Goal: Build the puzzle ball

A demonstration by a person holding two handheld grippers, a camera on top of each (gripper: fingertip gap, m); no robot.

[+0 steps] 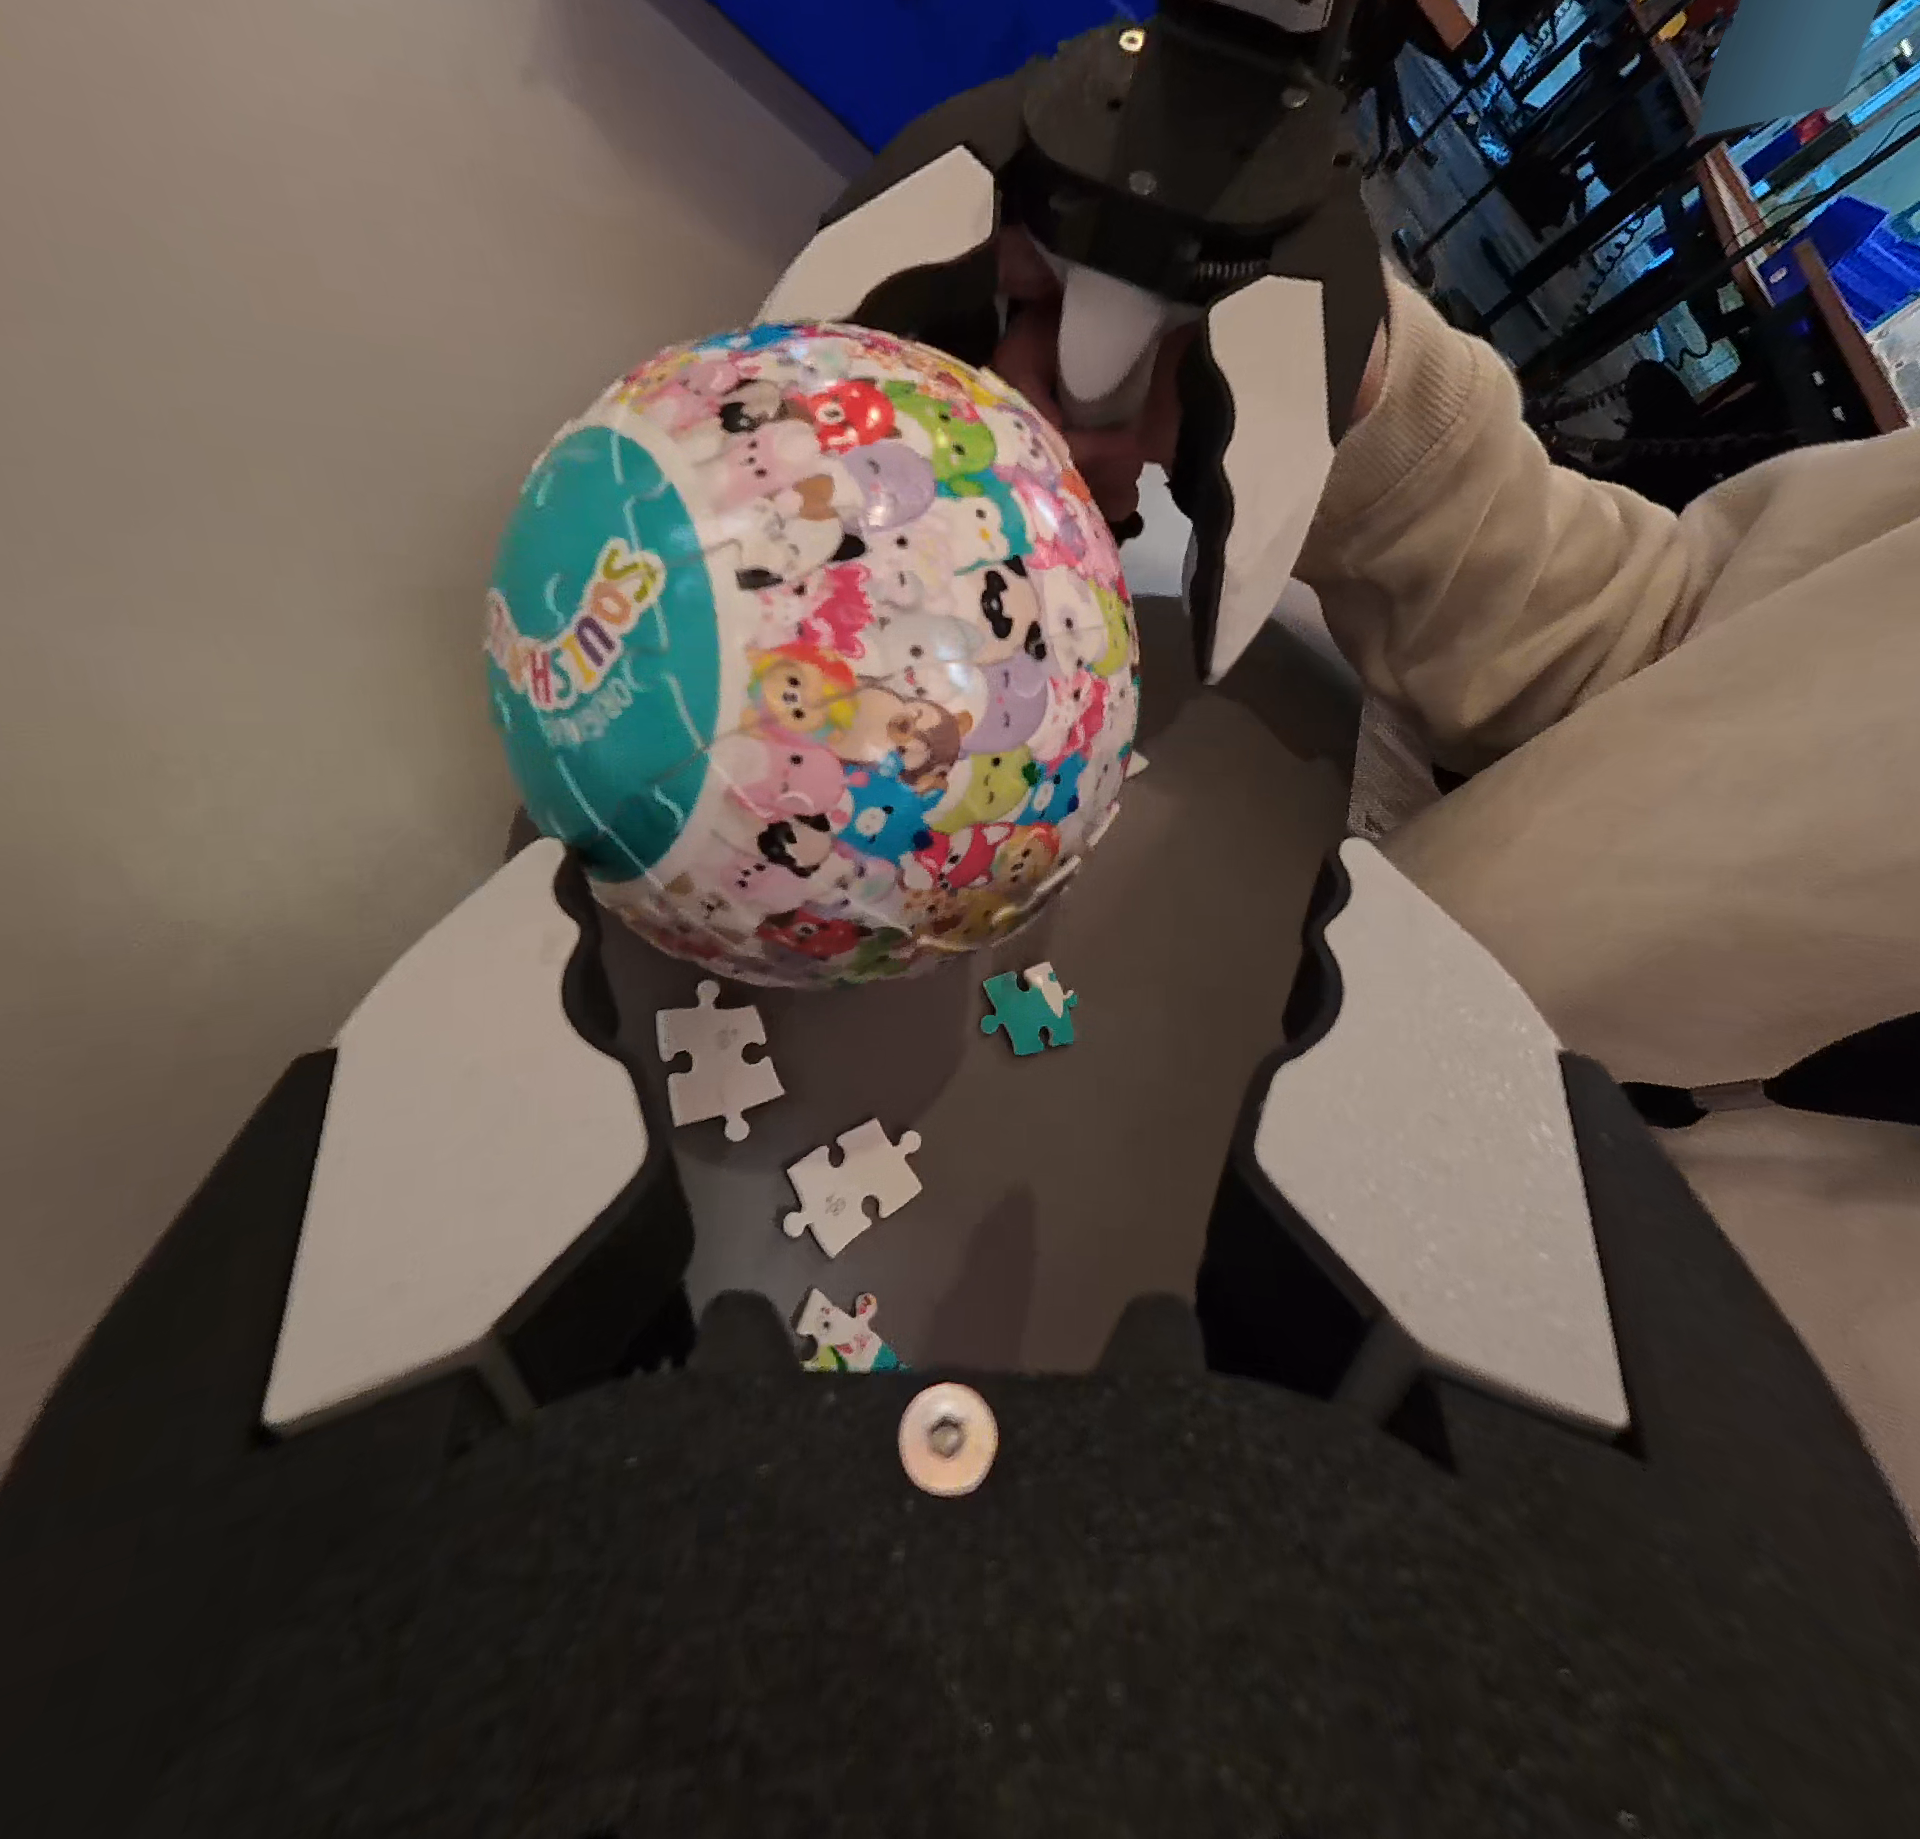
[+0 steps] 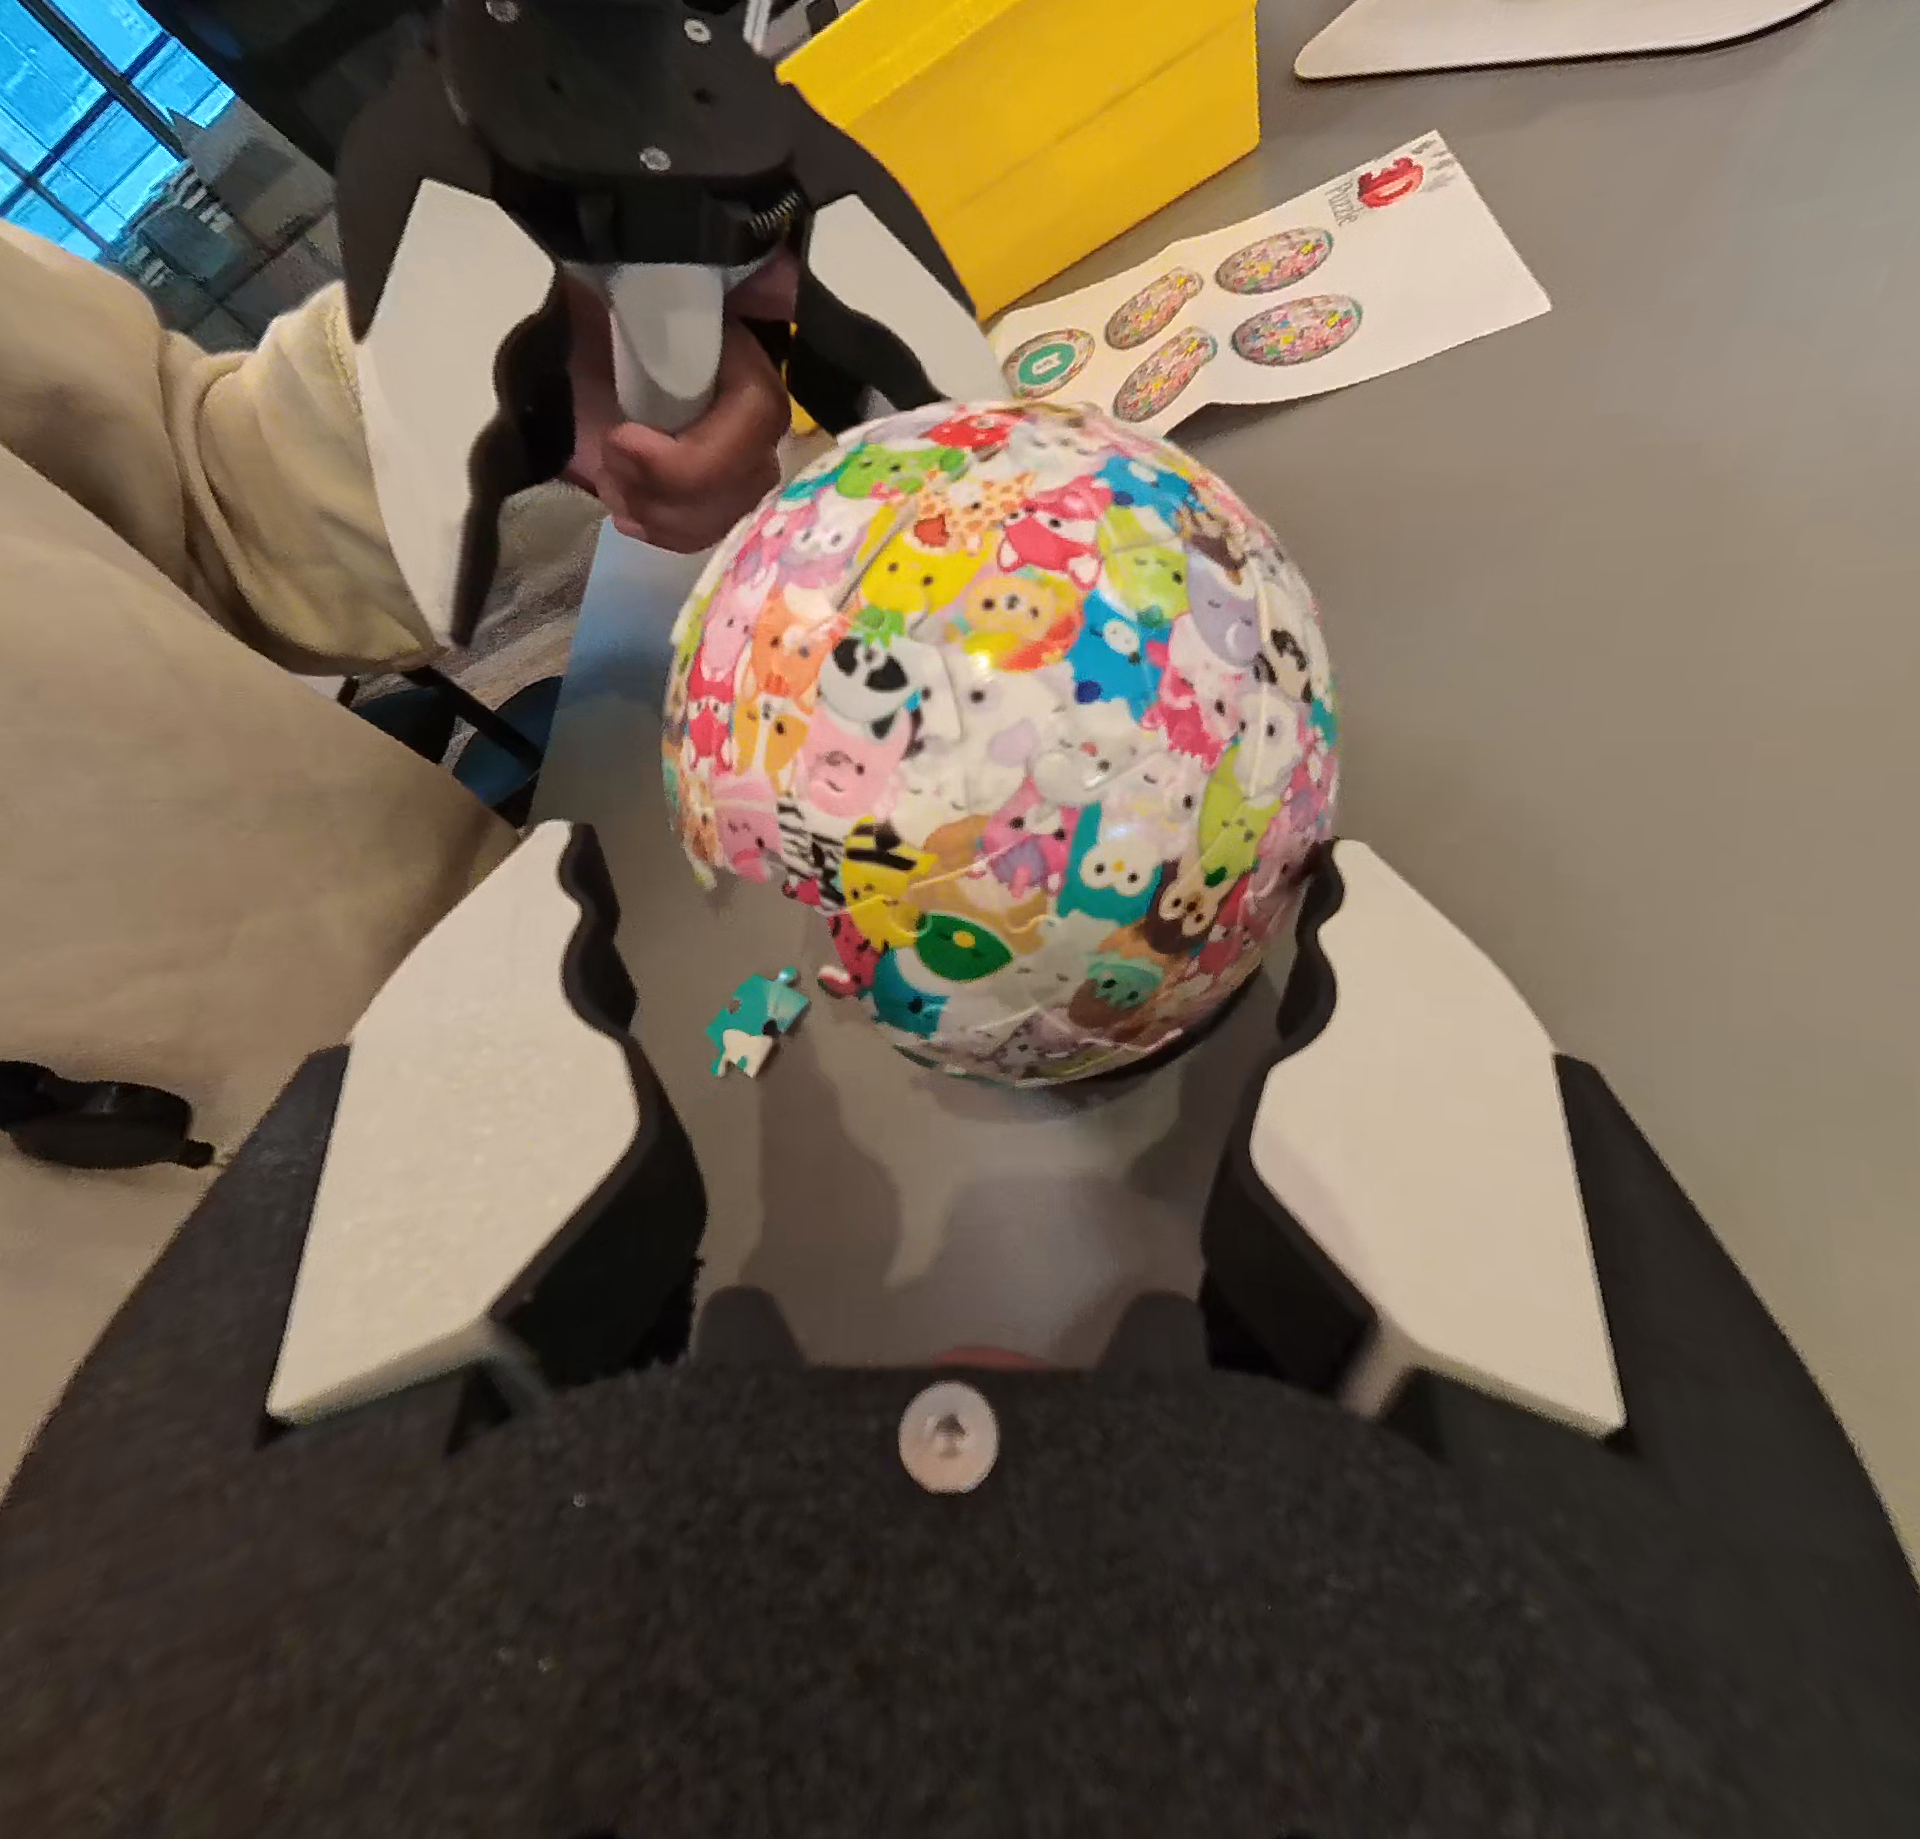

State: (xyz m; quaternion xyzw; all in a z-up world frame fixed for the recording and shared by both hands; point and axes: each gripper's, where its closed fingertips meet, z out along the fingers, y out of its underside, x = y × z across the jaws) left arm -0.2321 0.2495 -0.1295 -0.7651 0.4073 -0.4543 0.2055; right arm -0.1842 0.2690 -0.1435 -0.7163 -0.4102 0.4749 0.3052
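Grey table [image 2: 1558, 646] bearing ball [image 2: 997, 740]; teal piece [image 2: 756, 1020] beside it, yellow bin [image 2: 1049, 96] behind. Left gripper [image 1: 945, 864] and right gripper [image 2: 945, 854] spread wide, grasping nothing.

Bright, even indoor light, soft shadows, fisheye bending and slight blur at edges.

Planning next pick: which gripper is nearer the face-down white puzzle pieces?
Left: the white pieces lie between the left gripper's fingers; the right gripper is beyond the colourful puzzle ball.
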